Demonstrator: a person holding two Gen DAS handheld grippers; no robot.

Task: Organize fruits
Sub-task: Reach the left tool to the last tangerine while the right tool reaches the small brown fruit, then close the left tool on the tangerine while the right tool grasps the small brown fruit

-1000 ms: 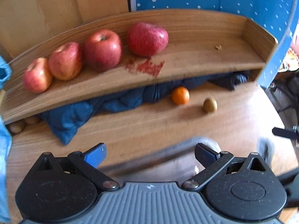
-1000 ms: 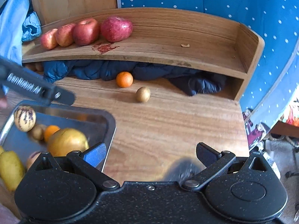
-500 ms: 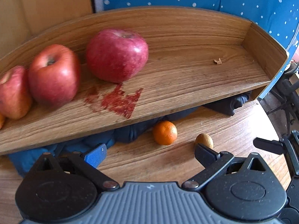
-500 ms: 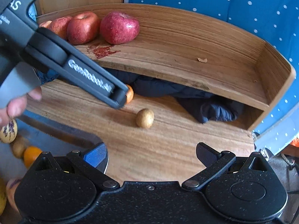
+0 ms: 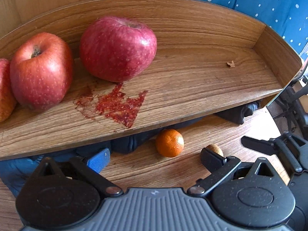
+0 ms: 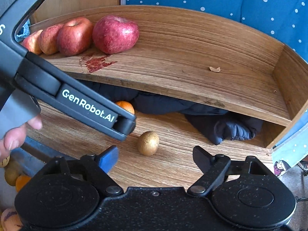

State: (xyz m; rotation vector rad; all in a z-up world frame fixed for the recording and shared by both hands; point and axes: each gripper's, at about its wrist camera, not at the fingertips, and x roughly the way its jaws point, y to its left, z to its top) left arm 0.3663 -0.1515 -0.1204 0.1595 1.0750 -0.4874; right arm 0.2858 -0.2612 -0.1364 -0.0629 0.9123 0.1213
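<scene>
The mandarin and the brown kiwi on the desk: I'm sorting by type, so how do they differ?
The mandarin is bright orange; the kiwi is dull golden brown. The mandarin is round, the kiwi egg-shaped. The mandarin lies at the dark jacket under the shelf; the kiwi lies farther out on bare wood. Both are small, loose on the desk, and held by no tool.

I see a shelf (image 5: 192, 80) of grained, satin wood, and the worktop (image 6: 173, 165) below it looks like the same wood. A rough, flaky red stain (image 5: 115, 105) mars the shelf near the apples. The big apple (image 5: 117, 48) has glossy, speckled skin; the one to its left (image 5: 40, 69) shines too. The mandarin (image 5: 169, 142) looks dimpled and matt, the kiwi (image 6: 148, 143) dull and fuzzy. Under the shelf lies soft, matt dark cloth (image 6: 221, 127). My left gripper (image 5: 155, 158) has matt black plastic arms and a ribbed grey body.
</scene>
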